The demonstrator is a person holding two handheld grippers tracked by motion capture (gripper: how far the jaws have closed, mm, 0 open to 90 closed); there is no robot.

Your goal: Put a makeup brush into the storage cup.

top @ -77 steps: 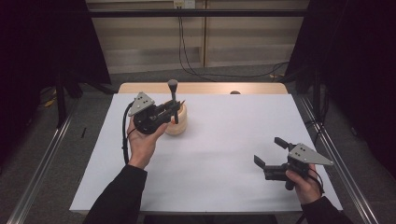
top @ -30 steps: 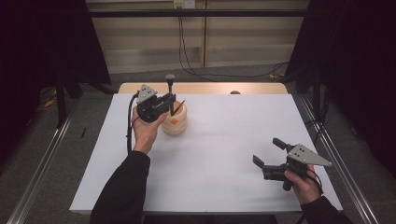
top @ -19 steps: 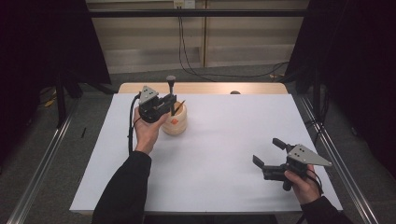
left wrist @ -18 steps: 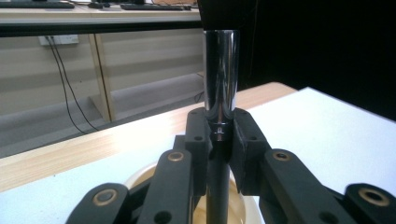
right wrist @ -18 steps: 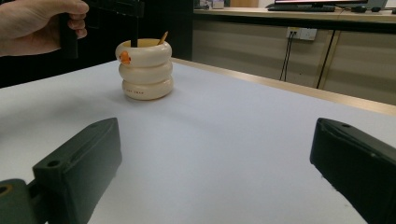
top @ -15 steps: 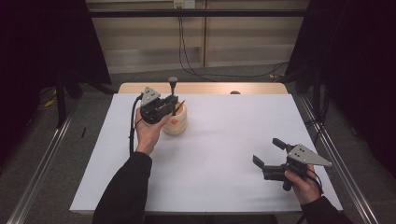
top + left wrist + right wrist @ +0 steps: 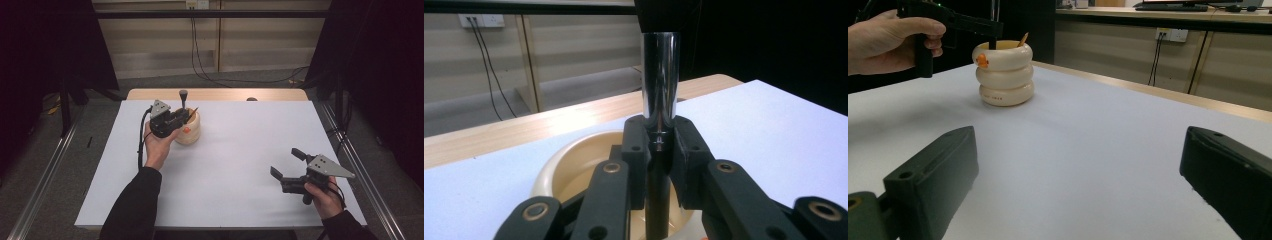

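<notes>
A cream ringed holder (image 7: 192, 135) with an orange mark stands at the back left of the white table (image 7: 235, 150). A thin wooden stick (image 7: 194, 111) leans inside it. My left gripper (image 7: 184, 116) is over the holder's rim, shut on an upright brush (image 7: 183, 97) with a black handle. In the left gripper view the jaws (image 7: 659, 145) clamp just below the brush's silver ferrule (image 7: 660, 80), and the handle runs down into the holder (image 7: 574, 155). My right gripper (image 7: 286, 162) rests open near the front right with nothing between its jaws (image 7: 1080, 170); it looks toward the holder (image 7: 1003, 75).
A strip of bare wood (image 7: 220, 94) shows along the table's far edge, with a small dark object (image 7: 251, 99) on it. Metal rails (image 7: 360, 165) run along both sides of the table. Cables (image 7: 200, 55) hang down the back wall.
My left hand has sunk a little with the brush, bringing its handle lower into the holder. The right gripper has kept still.
</notes>
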